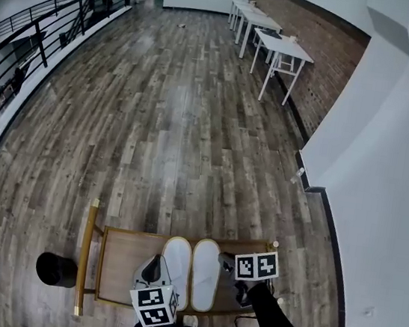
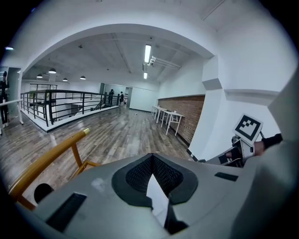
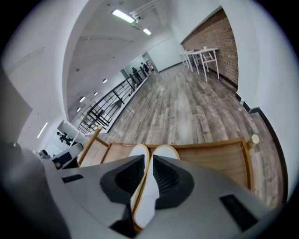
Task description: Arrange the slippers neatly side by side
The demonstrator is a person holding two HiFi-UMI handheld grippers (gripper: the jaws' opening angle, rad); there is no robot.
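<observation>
Lying side by side, white slippers [image 1: 204,272]

Here's the worktop [image 1: 123,261], a low wooden panel in a yellow tube frame [image 1: 87,248], standing on the plank floor [image 1: 178,133]. On it are 2 white slippers with tan rims, the left slipper [image 1: 180,257] and the right slipper [image 1: 205,272]. Both lie flat, side by side, long edges touching or all but. Their far ends sit level, just short of the far rail. The pair holds the middle of the panel, with bare wood at both ends. On the floor, just off the worktop's left end, there's 1 round black thing [image 1: 56,269].
</observation>
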